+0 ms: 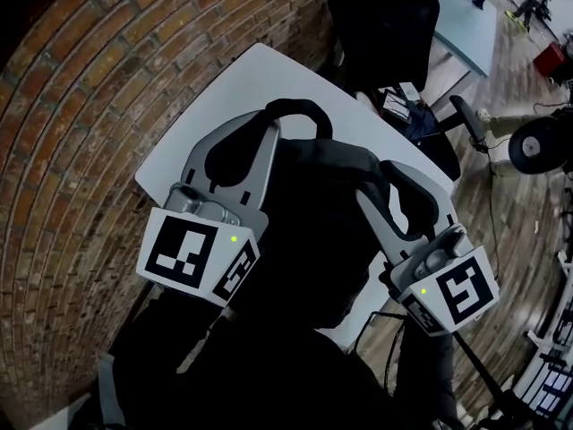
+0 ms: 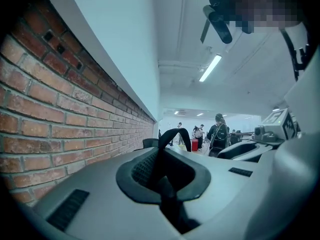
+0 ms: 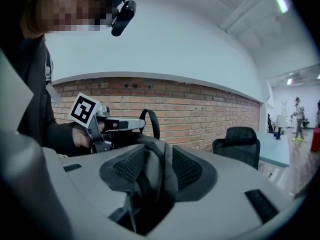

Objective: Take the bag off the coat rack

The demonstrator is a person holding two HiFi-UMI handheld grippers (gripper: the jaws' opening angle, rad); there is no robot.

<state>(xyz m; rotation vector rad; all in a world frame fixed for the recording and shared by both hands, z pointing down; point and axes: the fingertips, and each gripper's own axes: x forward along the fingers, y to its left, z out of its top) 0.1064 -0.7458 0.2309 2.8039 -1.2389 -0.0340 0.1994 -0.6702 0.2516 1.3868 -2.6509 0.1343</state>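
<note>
- Head view looked down on the left gripper (image 1: 271, 125) and the right gripper (image 1: 388, 174). Each wore a cube (image 1: 183, 256) of blocky black-and-white square markers, with a tiny green light (image 1: 234, 238) on it.
- The soft black fabric bag (image 1: 313, 249) sat slumped between the two grippers, over the white rectangular table (image 1: 224, 97). Couldn't tell if it actually rested on the tabletop.
- Left gripper view: the jaws were pinched nearly together on the bag's black strap loop (image 2: 172, 134), which arched up just past the tips.
- Right gripper view: the jaws stood wide apart, with a fold of the bag's dark fabric lying loose in the gap.
- That same view caught a person's hand (image 3: 82, 134) wrapped round the left gripper's handle, its cube facing the camera.
- The table ran along a red brick wall (image 1: 81, 124) with plain white wall above it.
- A black high-back office chair (image 1: 385, 16) was parked at the table's far end.
- Further off were a brownish floor (image 1: 515, 222), long ceiling strip lights (image 2: 210, 68) and a few people (image 2: 218, 131) way down the room.
</note>
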